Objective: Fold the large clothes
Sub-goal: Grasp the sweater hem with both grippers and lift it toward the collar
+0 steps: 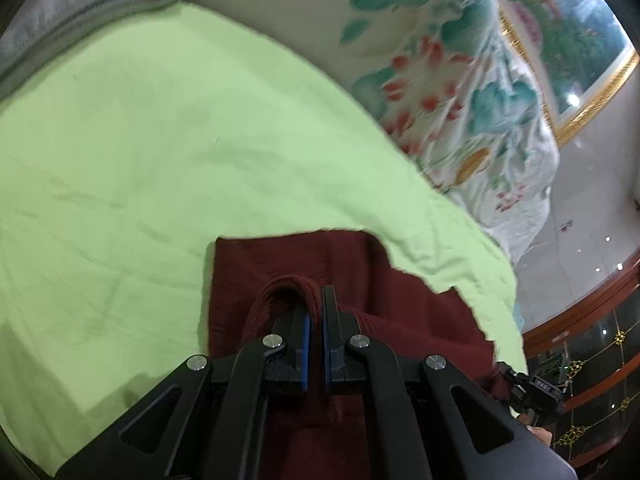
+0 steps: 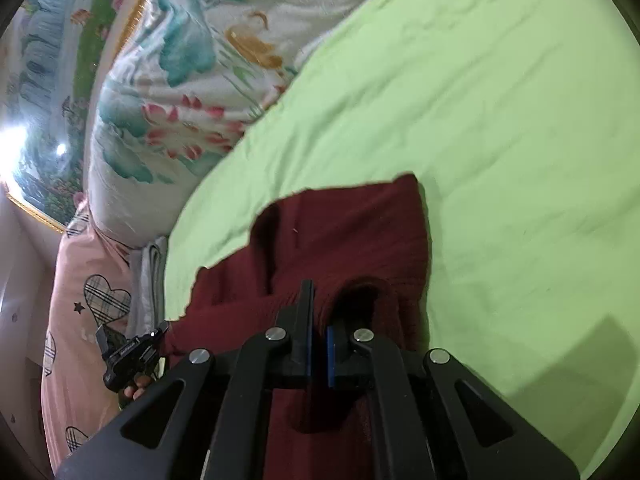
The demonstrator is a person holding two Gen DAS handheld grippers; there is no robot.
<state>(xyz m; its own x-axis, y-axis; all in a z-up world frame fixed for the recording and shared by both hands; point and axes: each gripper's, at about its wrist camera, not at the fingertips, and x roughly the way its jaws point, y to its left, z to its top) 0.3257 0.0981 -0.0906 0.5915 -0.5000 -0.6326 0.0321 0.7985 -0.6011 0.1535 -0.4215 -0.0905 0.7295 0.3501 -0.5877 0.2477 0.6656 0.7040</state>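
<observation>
Both tools grip the same maroon knit garment point(image 1: 288, 264). The left gripper point(image 1: 316, 312) is pinched narrow on a rolled hem edge, and the right gripper point(image 2: 320, 312) is likewise clamped on a bunched fold. From each tool the cloth runs forward and away across the green sheet point(image 1: 120, 140), its free end lying ahead of the fingertips. Neither hand looks nearer that end, so a fold would likely carry both held edges forward together.

Left wrist view: close, looking down its fingers across green sheet point(image 1: 160, 140); floral quilt point(image 1: 460, 92) at 2 o'clock. Right wrist view: same closeness, quilt at 10 o'clock. Both share the sheet, quilt, red garment point(image 1: 280, 264).
</observation>
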